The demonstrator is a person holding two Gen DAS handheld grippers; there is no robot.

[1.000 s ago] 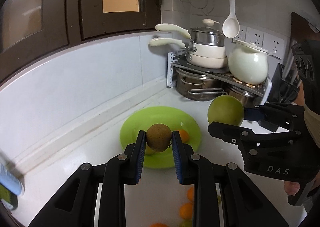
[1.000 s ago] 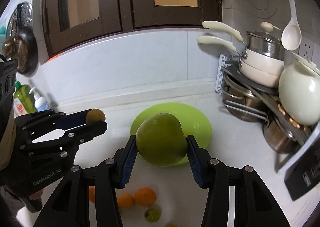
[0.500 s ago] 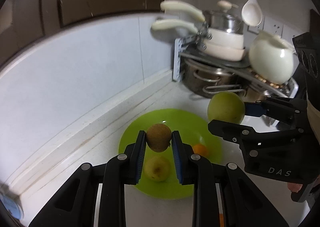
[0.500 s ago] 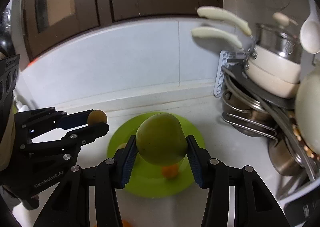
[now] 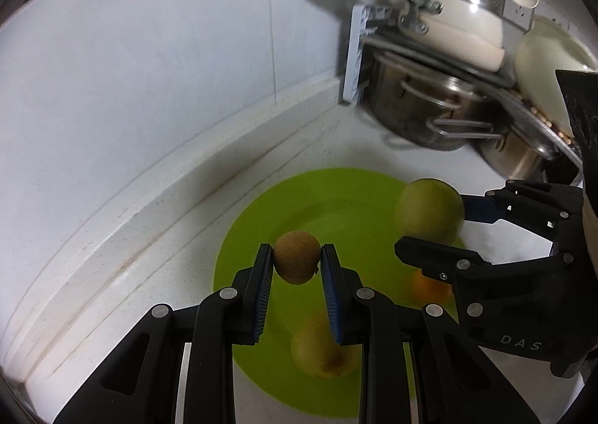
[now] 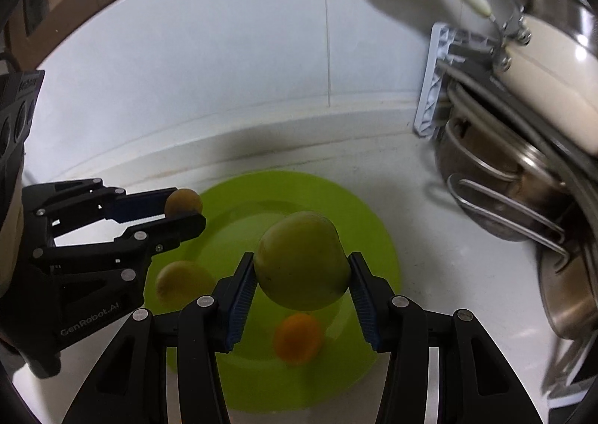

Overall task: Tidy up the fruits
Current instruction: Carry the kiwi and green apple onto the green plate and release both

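I can read two markings — both on gripper bodies. From my left camera, "DAS" is printed in pale letters on the right gripper (image 5: 429, 237), low on its black housing. From my right camera, "GenRobot.AI" runs along the left gripper (image 6: 185, 209) — nothing else legible.

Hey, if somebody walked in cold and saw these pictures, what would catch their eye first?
Probably the bright green plate on the white counter, with a small orange fruit and a yellowish fruit on it. Above it, the right gripper holds a large green fruit and the left gripper a brown kiwi.
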